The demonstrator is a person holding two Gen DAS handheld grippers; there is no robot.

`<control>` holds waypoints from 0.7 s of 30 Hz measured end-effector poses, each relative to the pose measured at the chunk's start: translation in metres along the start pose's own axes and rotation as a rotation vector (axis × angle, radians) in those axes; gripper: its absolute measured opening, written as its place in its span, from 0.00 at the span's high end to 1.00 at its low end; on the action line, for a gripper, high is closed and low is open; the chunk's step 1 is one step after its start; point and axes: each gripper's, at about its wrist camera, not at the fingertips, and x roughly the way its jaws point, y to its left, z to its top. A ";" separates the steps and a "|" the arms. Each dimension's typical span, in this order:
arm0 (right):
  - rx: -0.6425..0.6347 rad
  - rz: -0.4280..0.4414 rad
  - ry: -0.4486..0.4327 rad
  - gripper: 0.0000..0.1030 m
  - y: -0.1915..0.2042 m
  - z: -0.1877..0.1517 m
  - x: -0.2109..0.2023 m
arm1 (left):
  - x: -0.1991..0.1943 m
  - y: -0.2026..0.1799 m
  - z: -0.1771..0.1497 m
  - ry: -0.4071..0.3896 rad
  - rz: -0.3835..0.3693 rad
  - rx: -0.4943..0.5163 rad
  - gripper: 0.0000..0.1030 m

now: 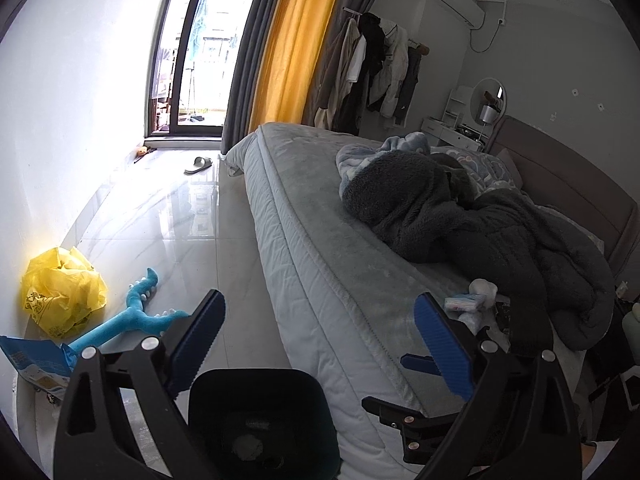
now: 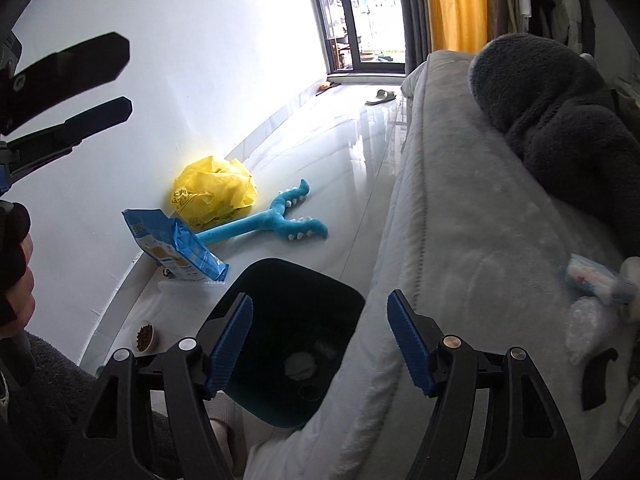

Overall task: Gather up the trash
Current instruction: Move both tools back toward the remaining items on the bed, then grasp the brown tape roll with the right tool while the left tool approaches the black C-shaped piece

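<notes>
A dark trash bin (image 1: 260,420) stands on the floor against the bed's side, with a white crumpled wad (image 1: 248,449) inside; in the right wrist view the bin (image 2: 292,340) shows the same wad (image 2: 301,365). My left gripper (image 1: 320,344) is open and empty above the bin and bed edge. My right gripper (image 2: 320,344) is open and empty above the bin. A tissue packet (image 1: 464,303) and white crumpled tissues (image 1: 484,289) lie on the bed; the packet also shows in the right wrist view (image 2: 592,276). A crumpled yellow plastic bag (image 2: 214,192) and a blue snack bag (image 2: 176,246) lie by the wall.
A blue plush toy (image 2: 276,224) lies on the tiled floor. A small bowl of kibble (image 2: 145,336) sits near the wall. Dark blankets (image 1: 460,220) are heaped on the bed (image 1: 320,248). A slipper (image 1: 199,165) lies near the balcony door.
</notes>
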 end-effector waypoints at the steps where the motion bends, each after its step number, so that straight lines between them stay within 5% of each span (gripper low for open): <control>1: -0.001 -0.011 -0.009 0.31 -0.005 -0.001 -0.004 | 0.002 -0.003 0.000 0.003 -0.005 -0.001 0.06; 21: 0.090 -0.232 -0.118 0.29 -0.100 -0.021 -0.073 | 0.039 -0.076 -0.018 0.048 -0.080 0.097 0.06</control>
